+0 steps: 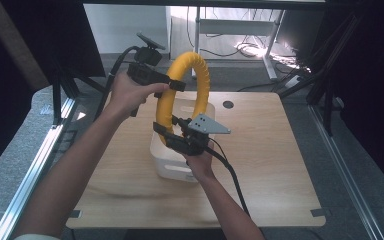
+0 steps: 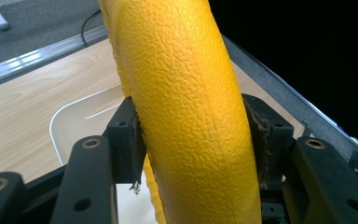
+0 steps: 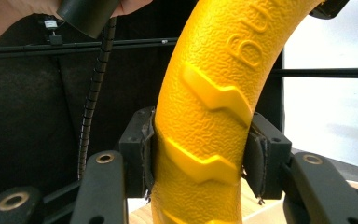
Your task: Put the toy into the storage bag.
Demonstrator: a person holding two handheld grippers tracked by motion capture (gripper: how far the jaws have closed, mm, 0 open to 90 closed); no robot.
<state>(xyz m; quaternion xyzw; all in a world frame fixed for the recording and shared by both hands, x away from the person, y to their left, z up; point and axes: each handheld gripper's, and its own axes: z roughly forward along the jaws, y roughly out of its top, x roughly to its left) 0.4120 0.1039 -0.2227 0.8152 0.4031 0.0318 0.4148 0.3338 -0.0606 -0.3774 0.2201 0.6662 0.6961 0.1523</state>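
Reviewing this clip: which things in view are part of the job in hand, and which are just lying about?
In the job:
- yellow textured rubber ring, held upright
- left gripper, shut on the ring's upper part
- right gripper, shut on its lower part
- white plastic bin beneath the ring

Lying about:
- light wooden tabletop
- cables on the floor behind the table

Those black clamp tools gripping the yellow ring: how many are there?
2. The left gripper clamps the yellow ring on its upper left side; the right gripper clamps it lower down, above the white bin. Each is held in a hand.
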